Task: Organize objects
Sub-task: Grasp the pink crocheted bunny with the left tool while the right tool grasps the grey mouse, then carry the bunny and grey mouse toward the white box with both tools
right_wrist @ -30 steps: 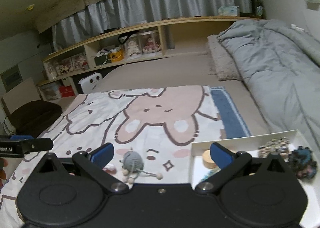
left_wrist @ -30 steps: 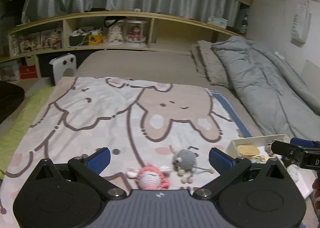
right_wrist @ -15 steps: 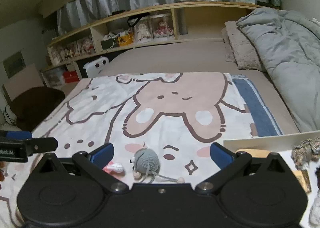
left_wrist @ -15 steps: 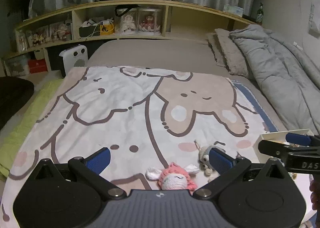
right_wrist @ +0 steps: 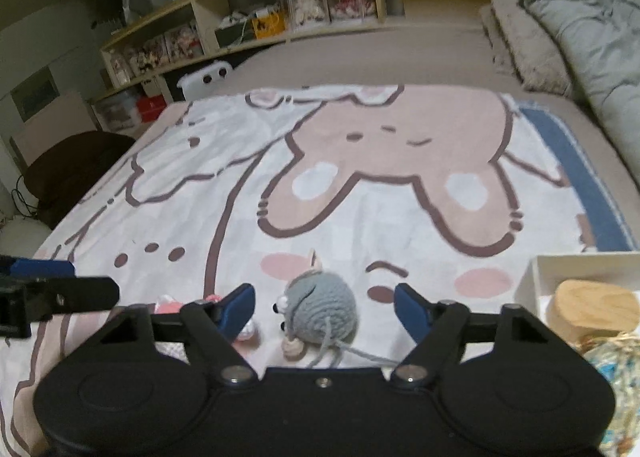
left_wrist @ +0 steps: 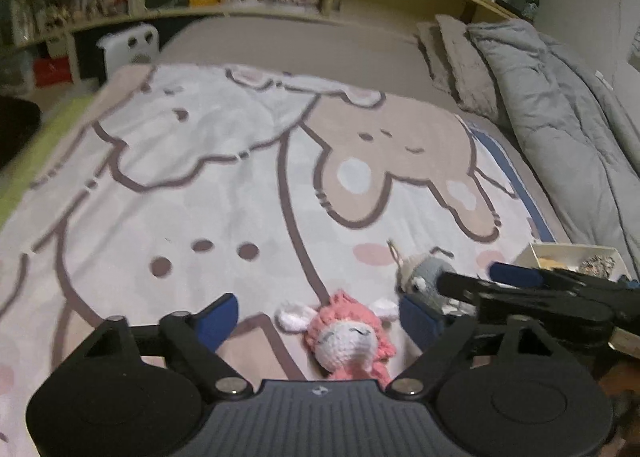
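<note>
A pink and white crocheted doll (left_wrist: 348, 341) lies on the cartoon blanket (left_wrist: 224, 193), between the blue pads of my left gripper (left_wrist: 318, 319). Those jaws are closing, with gaps left on both sides of the doll. A grey crocheted mouse (right_wrist: 322, 307) lies between the pads of my right gripper (right_wrist: 324, 307), whose jaws are closing too without touching it. The mouse (left_wrist: 428, 277) also shows in the left wrist view, just behind the right gripper's fingers (left_wrist: 516, 275). The doll (right_wrist: 208, 303) is partly hidden in the right wrist view.
A white tray (right_wrist: 536, 277) at the right holds a wooden disc (right_wrist: 592, 307) and several small items. A grey duvet (left_wrist: 560, 117) and pillows lie at the far right. Shelves (right_wrist: 280, 17) with boxes run behind the bed. A dark chair (right_wrist: 68, 173) stands left.
Both grippers came down and forward toward the blanket. Their jaws narrowed. The doll now sits between the left pads and the mouse between the right pads.
</note>
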Motion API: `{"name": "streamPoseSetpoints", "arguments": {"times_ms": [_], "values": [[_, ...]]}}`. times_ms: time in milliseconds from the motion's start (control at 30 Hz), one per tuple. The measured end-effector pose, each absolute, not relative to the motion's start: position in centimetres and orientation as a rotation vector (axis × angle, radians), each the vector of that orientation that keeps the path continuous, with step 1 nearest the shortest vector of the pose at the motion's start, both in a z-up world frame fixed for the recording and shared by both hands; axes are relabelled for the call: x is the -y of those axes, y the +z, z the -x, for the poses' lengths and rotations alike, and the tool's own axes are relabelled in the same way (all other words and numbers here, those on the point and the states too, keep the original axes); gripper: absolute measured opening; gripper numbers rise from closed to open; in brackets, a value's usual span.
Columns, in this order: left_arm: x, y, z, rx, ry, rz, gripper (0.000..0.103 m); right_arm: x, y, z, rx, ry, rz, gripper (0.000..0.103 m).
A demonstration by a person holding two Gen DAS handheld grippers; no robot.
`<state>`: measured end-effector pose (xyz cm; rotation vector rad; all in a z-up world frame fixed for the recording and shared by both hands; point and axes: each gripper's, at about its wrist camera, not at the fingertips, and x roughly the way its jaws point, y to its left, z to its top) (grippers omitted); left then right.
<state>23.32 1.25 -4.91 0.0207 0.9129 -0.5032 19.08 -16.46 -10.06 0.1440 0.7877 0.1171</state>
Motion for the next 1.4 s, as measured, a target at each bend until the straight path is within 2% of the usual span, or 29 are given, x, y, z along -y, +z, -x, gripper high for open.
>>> {"name": "streamPoseSetpoints", "arguments": {"times_ms": [133, 300, 567, 833, 933, 1033, 1400], "values": [[-1.0, -6.4, -23.8, -0.976, -0.520, 0.000, 0.068, 16.2, -11.2, -20.0, -0.819, 0.117, -0.170, 0.071], [-0.4, -8.3, -24.0, -1.042, -0.518, -0.002, 0.057, 16.2, -12.4, -20.9, -0.869, 0.119, -0.203, 0.058], [-0.3, -10.8, -24.2, -1.148, -0.549, 0.077, 0.057, 15.6, -12.4, -20.5, -0.862, 0.140, -0.149, 0.052], [0.5, -11.5, -23.4, -1.170, -0.561, 0.028, 0.056, 15.1, -13.0, -21.2, -0.891, 0.126, -0.166, 0.056], [0.3, -11.5, -23.4, -1.168, -0.550, 0.065, 0.048, 14.8, -12.7, -20.9, -0.863, 0.113, -0.160, 0.053], [0.1, -10.9, -23.2, -1.135, -0.549, 0.083, 0.043, 14.9, -11.4, -19.8, -0.812, 0.114, -0.150, 0.051], [-0.2, -5.1, -20.8, -0.948, -0.586, 0.160, 0.042, 18.1, -2.6, -16.2, -0.663, 0.089, -0.193, 0.051]]}}
